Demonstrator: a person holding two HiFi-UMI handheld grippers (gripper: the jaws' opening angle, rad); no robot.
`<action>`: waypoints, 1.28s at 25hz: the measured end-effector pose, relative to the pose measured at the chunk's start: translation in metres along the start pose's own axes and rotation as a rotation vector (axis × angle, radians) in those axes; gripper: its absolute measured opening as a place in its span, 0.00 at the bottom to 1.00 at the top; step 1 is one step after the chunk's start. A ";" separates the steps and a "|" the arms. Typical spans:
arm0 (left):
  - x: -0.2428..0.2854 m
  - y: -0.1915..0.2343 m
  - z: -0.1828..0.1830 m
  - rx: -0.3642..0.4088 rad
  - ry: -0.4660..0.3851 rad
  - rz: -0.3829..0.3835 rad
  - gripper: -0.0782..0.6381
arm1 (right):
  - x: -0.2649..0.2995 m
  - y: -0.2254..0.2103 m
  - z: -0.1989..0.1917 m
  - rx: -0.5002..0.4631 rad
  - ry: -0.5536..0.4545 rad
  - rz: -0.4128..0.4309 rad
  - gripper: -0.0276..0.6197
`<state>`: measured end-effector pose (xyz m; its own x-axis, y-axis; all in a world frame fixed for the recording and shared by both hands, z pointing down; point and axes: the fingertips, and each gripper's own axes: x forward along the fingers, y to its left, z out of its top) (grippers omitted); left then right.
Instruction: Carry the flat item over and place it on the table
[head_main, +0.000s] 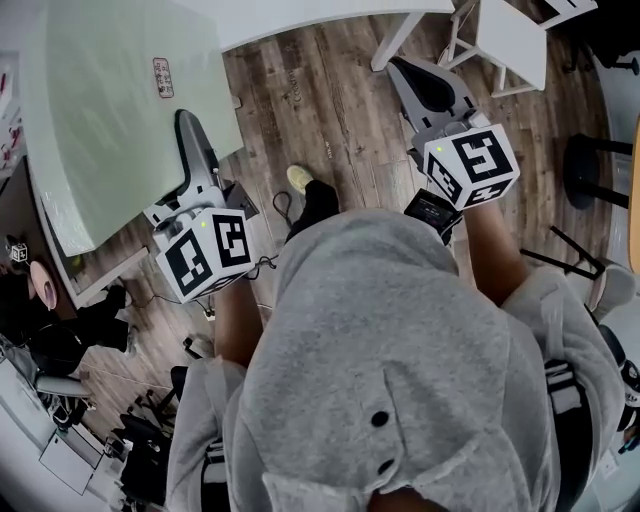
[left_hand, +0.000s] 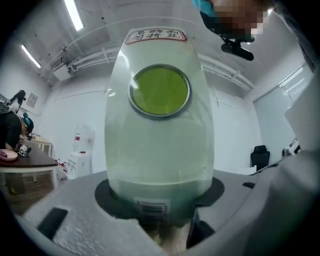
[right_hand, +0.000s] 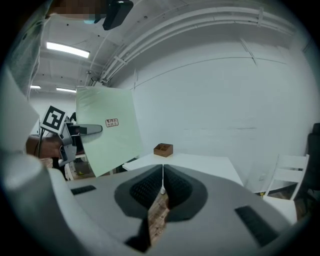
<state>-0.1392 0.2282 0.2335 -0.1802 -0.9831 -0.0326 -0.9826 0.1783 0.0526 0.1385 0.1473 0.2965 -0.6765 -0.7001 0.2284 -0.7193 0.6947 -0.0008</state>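
A pale green flat board (head_main: 110, 110) with a small red-printed label is held up off the floor at my left. My left gripper (head_main: 195, 150) is shut on its near edge. In the left gripper view the board (left_hand: 160, 150) rises straight out of the jaws of the left gripper (left_hand: 160, 210), and a round green patch with a silvery rim (left_hand: 160, 91) shows on it. The right gripper (head_main: 430, 90) is shut with nothing in it, and its pads (right_hand: 150, 187) meet. From the right gripper view the board (right_hand: 107, 130) stands at the left, and the white table (right_hand: 195, 165) lies ahead.
A small wooden box (right_hand: 163, 149) sits on the white table (head_main: 320, 20). A white chair (head_main: 510, 40) stands at the right of it. Wooden floor (head_main: 330, 110) lies between me and the table. A desk with clutter (head_main: 40, 290) is at my far left.
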 end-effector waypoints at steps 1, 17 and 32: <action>0.006 0.004 0.000 -0.001 0.002 -0.002 0.49 | 0.008 0.001 0.003 -0.002 0.003 0.000 0.09; 0.070 0.070 -0.004 0.004 -0.004 -0.048 0.49 | 0.104 0.031 0.026 -0.021 0.008 0.003 0.09; 0.091 0.117 -0.008 -0.030 -0.006 -0.079 0.49 | 0.160 0.070 0.043 -0.058 0.003 0.008 0.09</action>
<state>-0.2698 0.1592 0.2450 -0.1025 -0.9937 -0.0441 -0.9920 0.0989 0.0791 -0.0265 0.0769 0.2909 -0.6818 -0.6940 0.2316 -0.7033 0.7089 0.0538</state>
